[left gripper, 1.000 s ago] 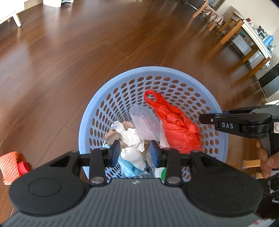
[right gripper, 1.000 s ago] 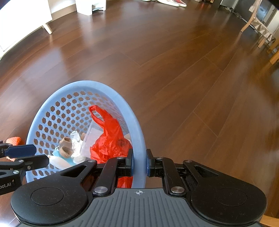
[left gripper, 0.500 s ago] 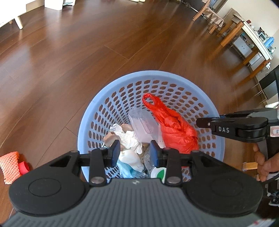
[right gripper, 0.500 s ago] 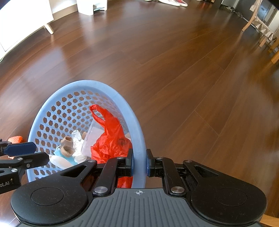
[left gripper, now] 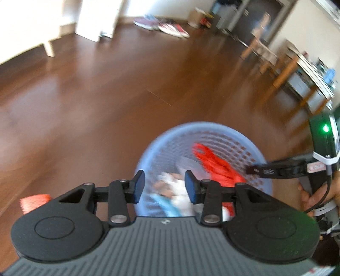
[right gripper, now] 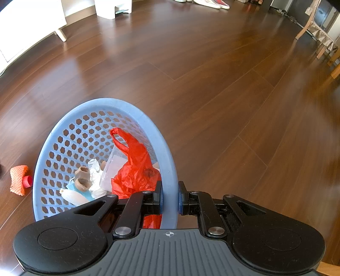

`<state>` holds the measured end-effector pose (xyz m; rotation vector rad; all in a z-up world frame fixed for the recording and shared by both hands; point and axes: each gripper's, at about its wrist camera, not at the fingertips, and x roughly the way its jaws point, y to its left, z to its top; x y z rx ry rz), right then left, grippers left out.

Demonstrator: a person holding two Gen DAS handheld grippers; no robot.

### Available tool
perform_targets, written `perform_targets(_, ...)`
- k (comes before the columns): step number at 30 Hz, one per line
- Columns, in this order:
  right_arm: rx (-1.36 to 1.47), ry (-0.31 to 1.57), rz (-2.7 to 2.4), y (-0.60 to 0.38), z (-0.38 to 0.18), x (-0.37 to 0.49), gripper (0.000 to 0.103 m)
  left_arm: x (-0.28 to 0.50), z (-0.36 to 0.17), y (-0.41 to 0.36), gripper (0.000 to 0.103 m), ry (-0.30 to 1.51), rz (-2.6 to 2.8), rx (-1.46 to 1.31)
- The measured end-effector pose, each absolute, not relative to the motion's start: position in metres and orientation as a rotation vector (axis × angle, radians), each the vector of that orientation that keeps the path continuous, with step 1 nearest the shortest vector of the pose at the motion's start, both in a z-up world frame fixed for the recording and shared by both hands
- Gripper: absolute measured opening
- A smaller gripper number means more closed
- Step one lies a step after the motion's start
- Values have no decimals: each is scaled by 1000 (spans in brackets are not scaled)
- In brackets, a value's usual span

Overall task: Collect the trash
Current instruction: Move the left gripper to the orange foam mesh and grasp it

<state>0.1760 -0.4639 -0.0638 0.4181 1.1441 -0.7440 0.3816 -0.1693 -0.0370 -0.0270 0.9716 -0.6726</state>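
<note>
Trash basket (right gripper: 170, 169), brown wood floor (right gripper: 212, 85)

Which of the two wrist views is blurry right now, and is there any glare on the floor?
Left wrist view: heavy motion blur smears the blue basket and its trash, while the left gripper stays sharp. Right wrist view: crisp on the basket, with pale window glare across the wooden floor and fisheye bending at the edges.

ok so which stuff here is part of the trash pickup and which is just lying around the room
Part of the job:
- blue basket, its rim clamped by the right gripper
- red plastic bag and crumpled tissue inside it
- orange mesh sleeve on the floor beside the basket
- left gripper, open and empty

Just lying about:
- shoes by the far wall
- wooden chair
</note>
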Motion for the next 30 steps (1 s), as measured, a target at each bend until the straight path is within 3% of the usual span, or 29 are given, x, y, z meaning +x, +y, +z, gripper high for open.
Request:
perform_targets(13, 431, 1140, -772, -465, -62, 177, 9, 396, -86, -10, 42, 1025, -221, -52)
perform_targets(30, 420, 1154, -822, -464, -66, 182, 9, 392, -176, -3, 53, 1142, -206, 1)
